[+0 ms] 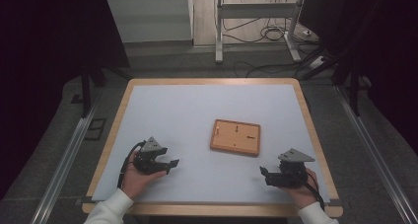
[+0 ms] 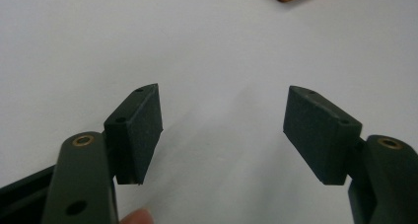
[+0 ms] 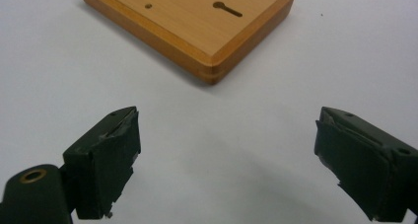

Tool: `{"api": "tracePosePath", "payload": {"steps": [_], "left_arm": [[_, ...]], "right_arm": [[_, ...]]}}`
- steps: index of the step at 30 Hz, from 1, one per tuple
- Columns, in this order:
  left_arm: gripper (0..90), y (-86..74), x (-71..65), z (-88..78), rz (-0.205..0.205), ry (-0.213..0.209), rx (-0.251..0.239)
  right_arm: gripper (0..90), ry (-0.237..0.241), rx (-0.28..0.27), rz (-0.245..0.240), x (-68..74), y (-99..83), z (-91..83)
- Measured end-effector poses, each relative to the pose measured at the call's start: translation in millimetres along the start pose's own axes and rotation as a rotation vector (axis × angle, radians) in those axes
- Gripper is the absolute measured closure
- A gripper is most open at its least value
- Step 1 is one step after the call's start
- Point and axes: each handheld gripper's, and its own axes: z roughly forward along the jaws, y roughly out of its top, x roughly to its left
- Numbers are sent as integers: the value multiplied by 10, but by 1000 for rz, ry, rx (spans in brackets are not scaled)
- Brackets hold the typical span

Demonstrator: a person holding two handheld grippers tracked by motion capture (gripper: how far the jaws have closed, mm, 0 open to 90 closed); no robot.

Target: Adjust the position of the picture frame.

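White mat [image 1: 197,115] bare around flat wooden board [image 1: 235,136]. Left gripper [image 1: 170,165], right gripper [image 1: 263,173] gape wide, empty. Risk: thin board edge slips off pads, skids.

Each black gripper, left gripper [image 1: 170,166] and right gripper [image 1: 264,173], carries a grey three-cornered plate, brass-ringed screw holes and a black cable; both sleeves are white.

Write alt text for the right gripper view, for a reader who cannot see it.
A flat wooden board with a raised rim and a keyhole-shaped slot lies on a pale table surface, just beyond the right claw. The claw's two black jaws rise from the bottom edge, spread wide apart with nothing between them and clear of the board.
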Motion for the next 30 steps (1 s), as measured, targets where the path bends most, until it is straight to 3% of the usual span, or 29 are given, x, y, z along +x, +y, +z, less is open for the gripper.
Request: {"api": "tracePosePath", "payload": {"steps": [6,11,17,19,23,30], "left_arm": [[303,-17,-7,-15,-8,14,-6],[302,-50,-35,-75,10,39,-9],[299,-10,-11,-95,-34,49,-44],[289,13,-36,-73,-17,52,-31],[286,120,-121,-91,15,74,-60],[274,310,-263,82,62,50,-62]], "right_arm": [[107,4,4,-13,-26,-19,40],[114,-2,-11,-39,-17,43,39],[118,3,-1,-49,42,23,48],[118,3,-2,-38,37,21,52],[118,-1,-2,-60,38,3,35],[118,-17,-27,-39,-7,4,-67]]}}
